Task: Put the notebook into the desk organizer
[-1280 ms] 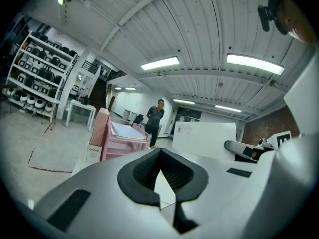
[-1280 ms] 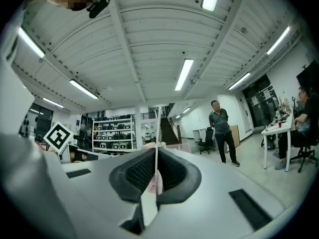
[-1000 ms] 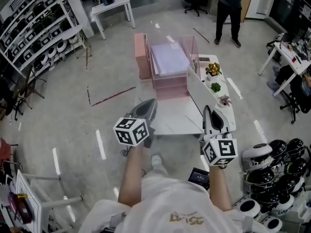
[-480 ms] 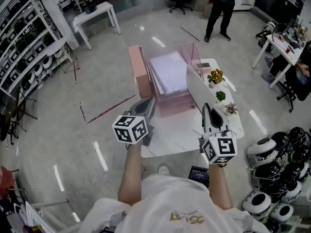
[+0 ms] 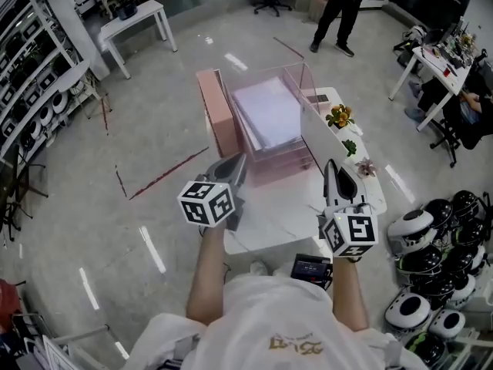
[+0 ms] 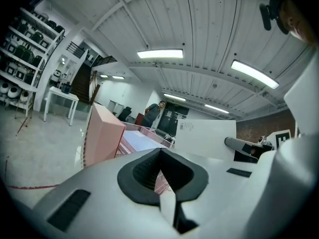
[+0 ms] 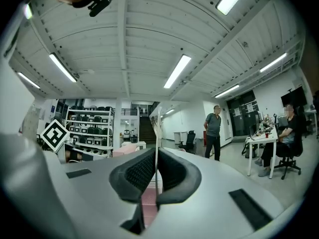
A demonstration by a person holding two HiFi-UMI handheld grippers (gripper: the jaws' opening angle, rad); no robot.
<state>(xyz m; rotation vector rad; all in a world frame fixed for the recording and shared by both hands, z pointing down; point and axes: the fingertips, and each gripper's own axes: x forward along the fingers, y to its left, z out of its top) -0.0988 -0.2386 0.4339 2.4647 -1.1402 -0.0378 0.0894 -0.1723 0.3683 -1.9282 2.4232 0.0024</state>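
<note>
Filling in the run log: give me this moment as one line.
right gripper: shut on notebook, upright | left gripper: shut, empty | desk organizer: ahead, notebook not yet in

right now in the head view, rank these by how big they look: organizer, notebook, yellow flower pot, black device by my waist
1. organizer
2. notebook, seen at a slant
3. yellow flower pot and black device: these look about alike, and the device is nearer the camera, so I won't rank them.
</note>
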